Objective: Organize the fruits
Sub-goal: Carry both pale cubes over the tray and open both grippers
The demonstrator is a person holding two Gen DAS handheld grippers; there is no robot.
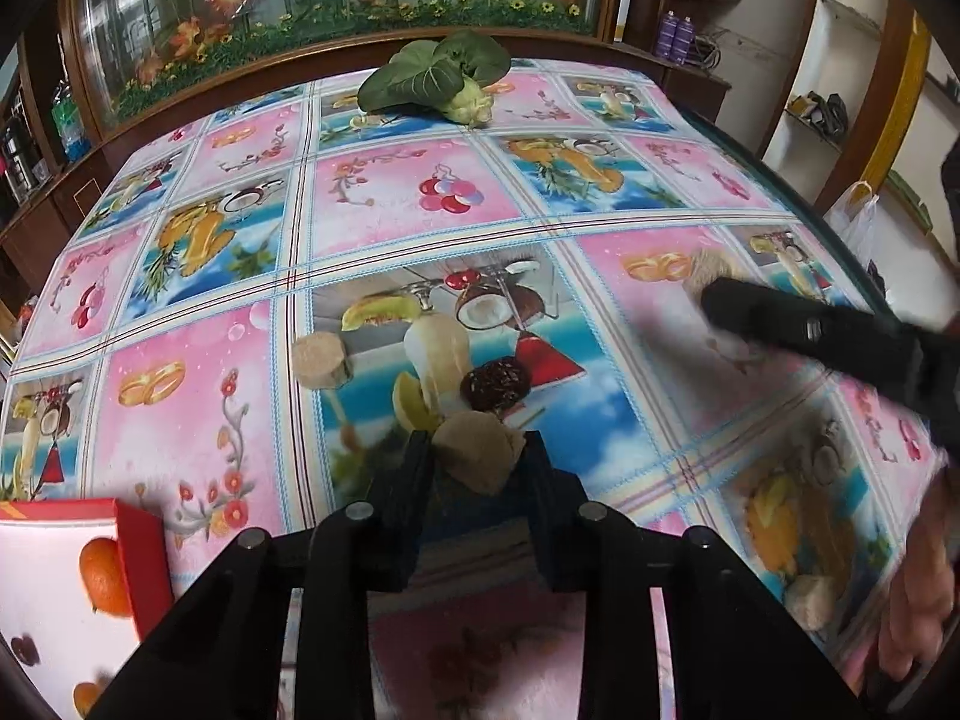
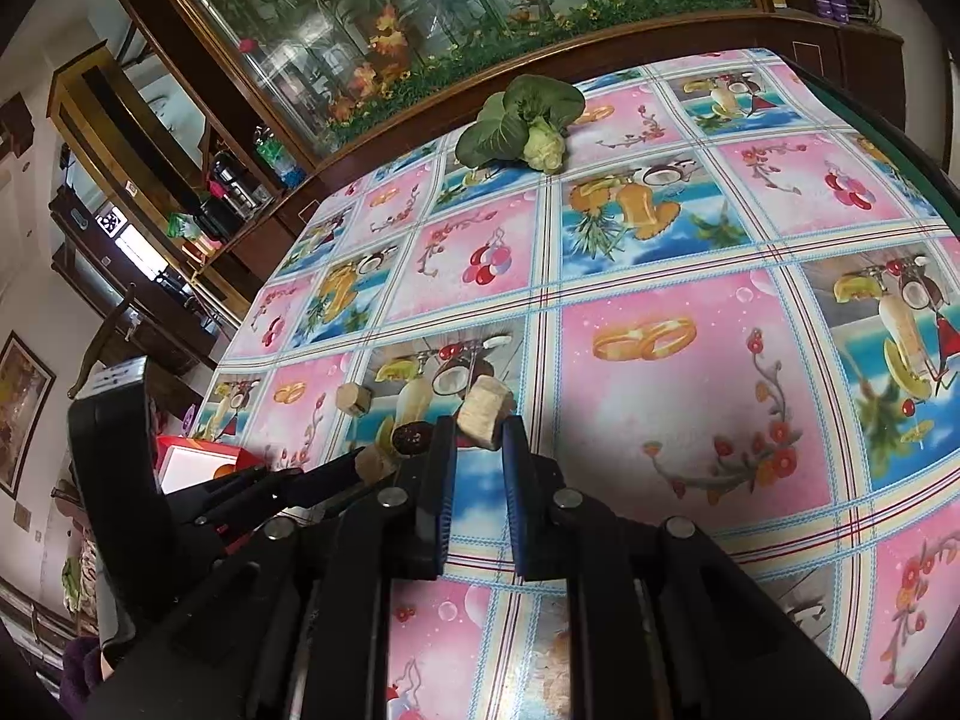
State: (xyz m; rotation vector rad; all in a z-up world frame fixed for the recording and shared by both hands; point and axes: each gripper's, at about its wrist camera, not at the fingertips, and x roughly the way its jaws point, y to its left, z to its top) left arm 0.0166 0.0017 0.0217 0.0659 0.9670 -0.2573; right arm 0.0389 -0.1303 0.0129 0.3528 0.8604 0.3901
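both tools loaded, box waiting at the near left

left wrist view: the left tool (image 1: 477, 456) is closed on a tan fruit piece (image 1: 477, 450), pinched between both fingers just above the table (image 1: 600, 150). judging by the task, the step in hand is carrying pieces to the red-and-white box (image 1: 72, 588) at the near left corner. to do it well, keep the grip steady, swing left over the box mouth, and let go low so the piece does not bounce out. a round tan slice (image 1: 321, 360) lies left of the held piece, and a dark red fruit (image 1: 495, 384) sits just beyond it. a leafy green vegetable (image 1: 438, 75) rests at the far edge. the right tool (image 1: 780, 324) enters from the right, blurred. the box interior is hidden here; only its printed side shows.

right wrist view: the right tool (image 2: 480, 426) grips a pale cut chunk (image 2: 485, 413) between its fingers, lifted off the cloth. the left tool (image 2: 360, 468) reaches in from the left with its own tan piece (image 2: 375, 462). the red-and-white box (image 2: 192, 459) sits further left, behind the left tool; i cannot tell what it holds. the two tools are close, so they had best approach the box one at a time.
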